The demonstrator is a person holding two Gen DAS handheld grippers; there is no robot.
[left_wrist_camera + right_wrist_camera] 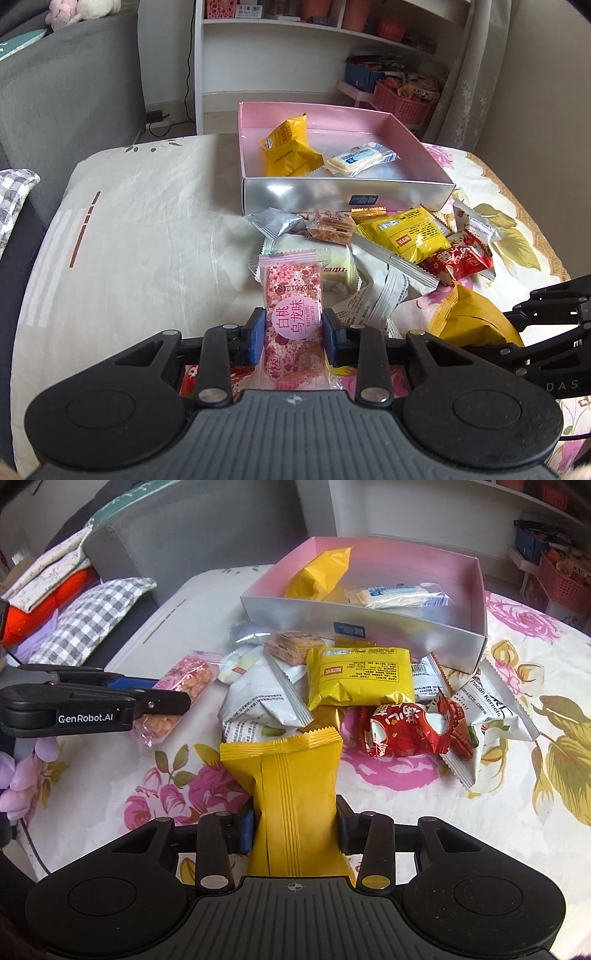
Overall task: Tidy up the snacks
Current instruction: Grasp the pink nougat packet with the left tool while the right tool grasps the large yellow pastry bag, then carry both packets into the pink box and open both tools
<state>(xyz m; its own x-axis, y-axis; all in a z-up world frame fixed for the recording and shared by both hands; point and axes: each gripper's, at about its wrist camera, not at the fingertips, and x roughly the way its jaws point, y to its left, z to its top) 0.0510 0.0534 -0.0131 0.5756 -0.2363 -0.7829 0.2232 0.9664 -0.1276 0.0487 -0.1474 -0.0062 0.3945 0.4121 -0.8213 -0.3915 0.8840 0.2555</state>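
Observation:
My left gripper [293,334] is shut on a pink snack bar [291,295] with a round pink label, held above the table; the bar also shows in the right wrist view [184,683]. My right gripper [295,823] is shut on a plain yellow snack pack [291,794]; the pack also shows in the left wrist view [469,321]. An open box [343,194] with pink inner walls and a silver front holds a yellow pack [288,147] and a clear-wrapped white bar [358,160]. A pile of loose snacks [362,679] lies in front of the box.
The table carries a floral cloth [517,738]. A grey sofa [66,96] with a checked cushion [99,620] stands to the left. White shelves [332,48] with pink baskets stand behind the table. The pile includes a red pack [406,731] and white packs [258,701].

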